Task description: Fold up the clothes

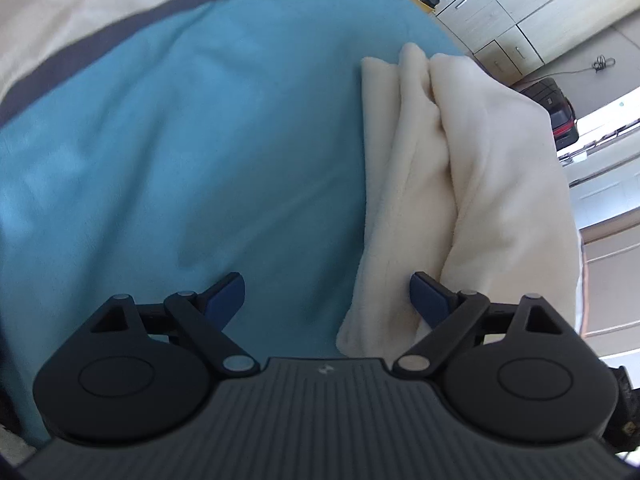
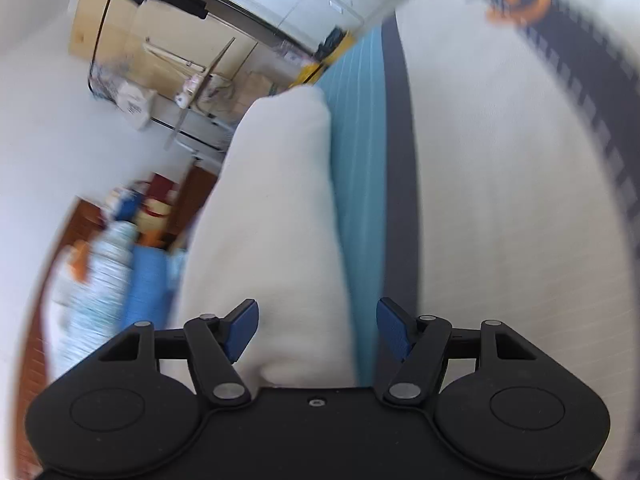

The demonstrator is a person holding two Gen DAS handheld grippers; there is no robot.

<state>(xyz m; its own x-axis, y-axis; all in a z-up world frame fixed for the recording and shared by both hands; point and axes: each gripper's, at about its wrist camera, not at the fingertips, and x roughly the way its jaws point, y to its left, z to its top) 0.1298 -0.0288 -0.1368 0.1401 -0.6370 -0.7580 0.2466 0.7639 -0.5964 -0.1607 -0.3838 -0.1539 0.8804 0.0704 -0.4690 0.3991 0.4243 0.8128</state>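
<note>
Right now I have the cream fleece garment (image 1: pixel 472 184) lying folded into a long bundle on the blue sheet (image 1: pixel 180 152), along the sheet's edge nearest the wooden cabinets (image 1: pixel 516 12). My left gripper (image 1: pixel 326 300) hangs just over the near end of that bundle with its blue pads (image 1: pixel 428 300) spread wide, holding nothing; one pad sits over the fleece, the other over bare sheet beside it. From the right wrist camera the same garment (image 2: pixel 276 216) runs away from me as a pale ridge, with the blue sheet (image 2: pixel 356 184) and a dark stripe (image 2: pixel 400 184) beyond it. My right gripper (image 2: pixel 318 330) is also spread apart and empty, with the near end of the bundle between its fingers. That view is smeared; I think the blurred shapes beside the garment are household clutter (image 2: pixel 120 240), but I cannot tell more.
</note>
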